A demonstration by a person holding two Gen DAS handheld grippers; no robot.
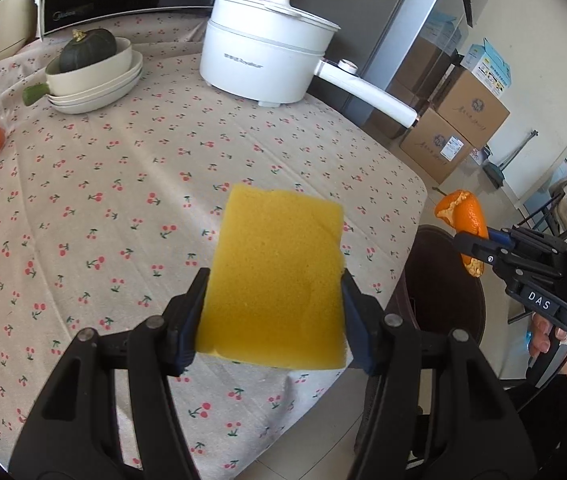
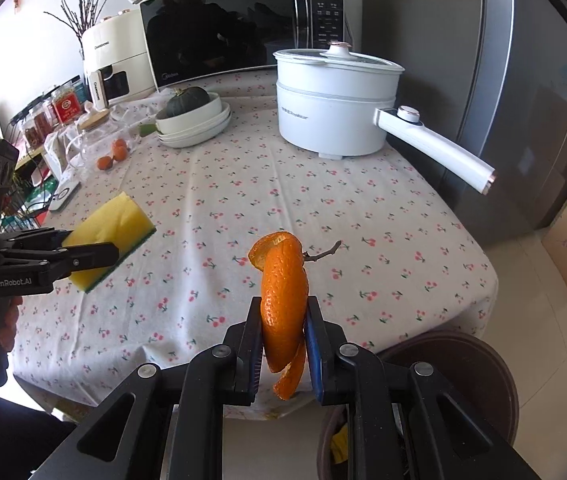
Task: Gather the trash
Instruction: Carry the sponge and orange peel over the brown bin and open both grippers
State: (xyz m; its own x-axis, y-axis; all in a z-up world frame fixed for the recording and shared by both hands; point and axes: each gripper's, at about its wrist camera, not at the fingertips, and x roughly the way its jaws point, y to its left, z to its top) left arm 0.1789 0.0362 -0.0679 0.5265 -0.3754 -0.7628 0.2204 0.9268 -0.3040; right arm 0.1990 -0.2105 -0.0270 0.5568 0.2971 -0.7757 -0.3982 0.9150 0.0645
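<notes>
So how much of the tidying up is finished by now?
The tablecloth shows no loose scraps. In hand: the right tool grips orange peel, the left tool a yellow sponge. Left: dropping the peel into the brown bin beside the table.

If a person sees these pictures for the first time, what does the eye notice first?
A bright yellow sponge, clamped in the left hand-held gripper above the cherry-print tablecloth. Next, a curl of orange peel pinched in the right hand-held gripper, near the table edge above a dark bin.

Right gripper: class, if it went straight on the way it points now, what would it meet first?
Probably the cherry-print tablecloth near the table's edge; the right gripper, clamped on orange peel, aims down at it. Depth is uncertain.
</notes>
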